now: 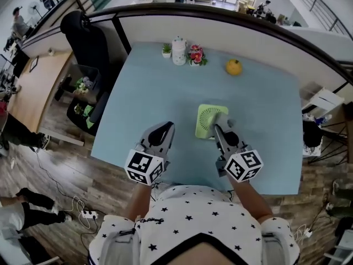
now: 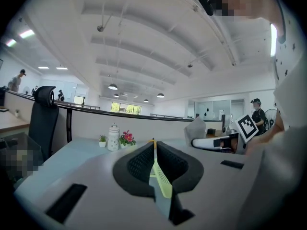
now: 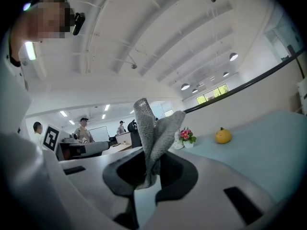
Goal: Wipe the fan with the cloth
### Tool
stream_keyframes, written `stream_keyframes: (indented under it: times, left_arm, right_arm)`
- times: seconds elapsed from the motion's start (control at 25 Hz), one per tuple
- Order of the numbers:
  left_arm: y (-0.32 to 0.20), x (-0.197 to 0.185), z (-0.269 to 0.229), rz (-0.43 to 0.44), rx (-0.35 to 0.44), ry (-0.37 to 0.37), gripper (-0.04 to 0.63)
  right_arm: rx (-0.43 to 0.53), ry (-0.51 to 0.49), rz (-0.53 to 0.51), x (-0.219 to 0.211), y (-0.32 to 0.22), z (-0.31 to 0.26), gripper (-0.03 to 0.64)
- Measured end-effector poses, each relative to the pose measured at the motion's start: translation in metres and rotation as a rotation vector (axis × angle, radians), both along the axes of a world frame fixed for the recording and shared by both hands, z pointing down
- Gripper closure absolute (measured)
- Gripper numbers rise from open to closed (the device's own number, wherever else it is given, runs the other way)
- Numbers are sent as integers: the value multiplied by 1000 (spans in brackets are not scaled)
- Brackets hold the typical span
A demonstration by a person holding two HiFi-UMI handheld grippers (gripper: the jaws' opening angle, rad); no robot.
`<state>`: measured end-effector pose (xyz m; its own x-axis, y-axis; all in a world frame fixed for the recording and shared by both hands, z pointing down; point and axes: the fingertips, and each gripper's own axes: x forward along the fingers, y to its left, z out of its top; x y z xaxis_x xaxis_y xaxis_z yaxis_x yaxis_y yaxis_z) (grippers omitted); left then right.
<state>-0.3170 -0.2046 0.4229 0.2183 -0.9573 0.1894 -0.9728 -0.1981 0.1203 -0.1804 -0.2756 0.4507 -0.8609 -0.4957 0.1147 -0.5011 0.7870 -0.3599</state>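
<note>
A light-green fan (image 1: 208,120) lies flat on the pale blue table (image 1: 149,93), just ahead of me. My right gripper (image 1: 219,128) sits over its near right edge, shut on a grey cloth (image 1: 223,118). In the right gripper view the cloth (image 3: 153,128) stands up folded out of the closed jaws (image 3: 152,159). My left gripper (image 1: 167,127) hovers left of the fan, apart from it. In its own view the jaws (image 2: 154,145) are together, with only a thin yellow-green ribbed strip showing in the slit. The cloth (image 2: 196,127) appears there at the right.
At the table's far edge stand a small plant (image 1: 166,49), a white pot (image 1: 178,51), pink flowers (image 1: 196,55) and a yellow-orange fruit (image 1: 234,67). A black office chair (image 1: 88,43) is beyond the left edge. A partition runs behind the table.
</note>
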Motion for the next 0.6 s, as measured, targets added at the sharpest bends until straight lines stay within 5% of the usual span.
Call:
stream_keyframes:
  times: [0.6]
  left_arm:
    - [-6, 13, 2, 1, -17, -8, 555]
  right_arm:
    - [-29, -14, -20, 8, -1, 2, 571]
